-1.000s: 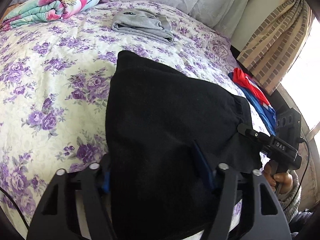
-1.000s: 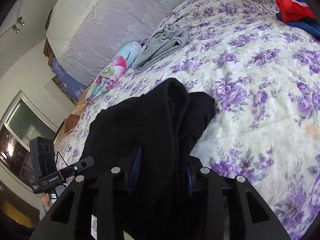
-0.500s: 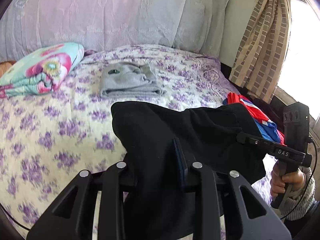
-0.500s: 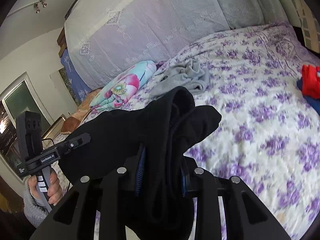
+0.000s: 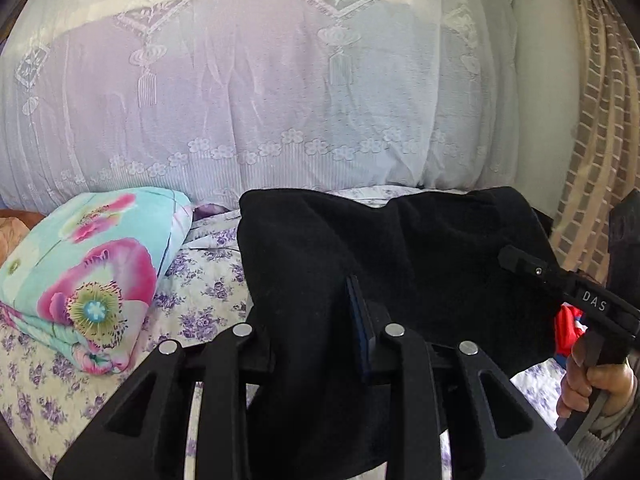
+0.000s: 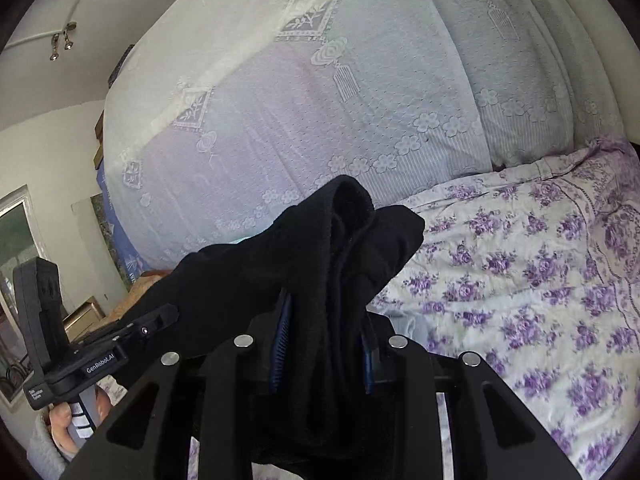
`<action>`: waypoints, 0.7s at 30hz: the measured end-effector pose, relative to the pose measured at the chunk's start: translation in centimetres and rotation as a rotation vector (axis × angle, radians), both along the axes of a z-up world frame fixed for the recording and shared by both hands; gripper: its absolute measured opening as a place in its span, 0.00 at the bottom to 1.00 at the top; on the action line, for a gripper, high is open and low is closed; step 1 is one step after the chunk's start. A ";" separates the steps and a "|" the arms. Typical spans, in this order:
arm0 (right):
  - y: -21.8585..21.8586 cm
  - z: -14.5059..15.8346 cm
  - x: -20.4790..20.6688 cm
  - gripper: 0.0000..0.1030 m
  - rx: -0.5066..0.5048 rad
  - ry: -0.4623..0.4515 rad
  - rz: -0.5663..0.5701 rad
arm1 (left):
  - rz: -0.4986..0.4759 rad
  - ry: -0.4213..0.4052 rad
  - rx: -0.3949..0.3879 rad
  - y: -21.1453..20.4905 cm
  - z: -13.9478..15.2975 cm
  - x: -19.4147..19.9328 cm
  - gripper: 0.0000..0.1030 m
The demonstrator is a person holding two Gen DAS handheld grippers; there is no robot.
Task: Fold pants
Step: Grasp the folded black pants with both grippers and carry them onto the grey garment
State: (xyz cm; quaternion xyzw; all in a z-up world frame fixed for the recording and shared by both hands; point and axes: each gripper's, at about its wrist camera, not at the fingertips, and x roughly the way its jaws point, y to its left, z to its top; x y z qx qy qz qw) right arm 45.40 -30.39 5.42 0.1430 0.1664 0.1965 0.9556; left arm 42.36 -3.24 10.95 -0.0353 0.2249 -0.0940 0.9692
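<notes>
You hold the black pants (image 5: 400, 264) lifted above the bed (image 6: 520, 272), stretched between your two grippers. The left gripper (image 5: 320, 320) has its jaws narrow and clamped on a thick bunch of the black cloth; one blue pad (image 5: 362, 320) shows on the right side of the fold, the other is hidden under the cloth. The right gripper (image 6: 324, 344) is also narrow and pinches a gathered edge of the pants; both blue pads (image 6: 282, 340) press on the fabric from each side, and a rolled part of the cloth stands up above the fingers.

In the left wrist view, the pants hang in front of the bed's lace-covered headboard (image 5: 280, 100) and hide most of the purple-flowered sheet (image 5: 200, 300). A folded quilt with big pink flowers (image 5: 88, 280) lies on the bed, to the left of the pants. At the right of the pants you see your right hand (image 5: 592, 380) around the handle of its gripper, and behind it a red and blue cloth (image 5: 568, 332) at the bed's edge. A brown checked curtain (image 5: 600, 140) hangs to the right of the headboard.

In the right wrist view, your left hand (image 6: 68, 424) grips its handle at the left of the pants, off the bed's side.
</notes>
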 end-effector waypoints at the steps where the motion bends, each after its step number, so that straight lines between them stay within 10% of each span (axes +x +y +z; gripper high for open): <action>1: 0.2 -0.8 2.1 0.28 0.008 0.006 -0.016 | 0.008 0.022 -0.018 0.4 -0.9 2.0 0.25; 6: 1.4 -9.7 11.1 0.29 -0.054 0.133 -0.127 | 0.078 0.237 -0.101 2.0 -10.1 11.1 0.30; 10: 0.0 -13.5 12.7 0.49 -0.036 0.162 -0.154 | 0.174 0.221 -0.196 4.0 -15.7 11.9 0.82; 21: 3.8 -6.1 4.5 0.53 -0.125 -0.196 -0.096 | 0.187 0.026 -0.190 5.4 -9.2 6.9 0.79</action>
